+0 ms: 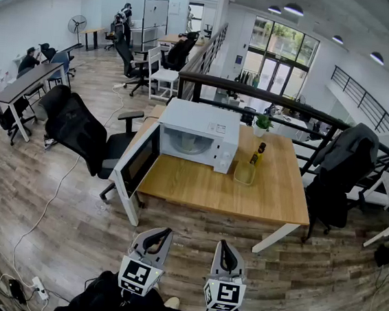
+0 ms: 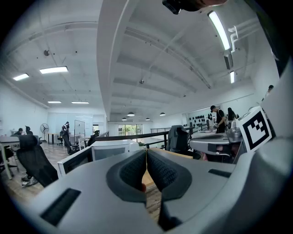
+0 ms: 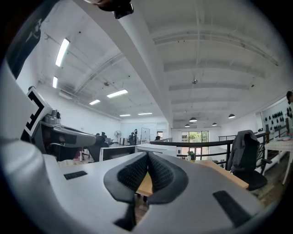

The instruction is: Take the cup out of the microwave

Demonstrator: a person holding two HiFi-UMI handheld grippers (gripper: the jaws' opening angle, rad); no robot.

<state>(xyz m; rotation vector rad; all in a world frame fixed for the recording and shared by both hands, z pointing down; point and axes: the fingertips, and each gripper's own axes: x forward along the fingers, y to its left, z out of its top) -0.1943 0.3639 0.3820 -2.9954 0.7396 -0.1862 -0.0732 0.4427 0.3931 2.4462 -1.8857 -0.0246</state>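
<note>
A white microwave (image 1: 200, 133) stands at the back left of a wooden table (image 1: 245, 199), its door (image 1: 135, 162) swung wide open to the left. From here I make out no cup in its pale cavity (image 1: 182, 142). A translucent yellowish cup (image 1: 244, 172) stands on the table just right of the microwave. My left gripper (image 1: 165, 233) and right gripper (image 1: 224, 245) are side by side over the floor, short of the table's front edge, both shut and empty. The left gripper view shows shut pads (image 2: 158, 171) with the microwave (image 2: 112, 150) beyond; the right gripper view shows the same (image 3: 148, 161).
A dark bottle (image 1: 257, 153) and a potted plant (image 1: 260, 124) stand behind the cup. A black office chair (image 1: 79, 131) sits left of the open door. Another chair draped with a dark jacket (image 1: 341, 170) stands at the table's right, with a railing (image 1: 269, 100) behind.
</note>
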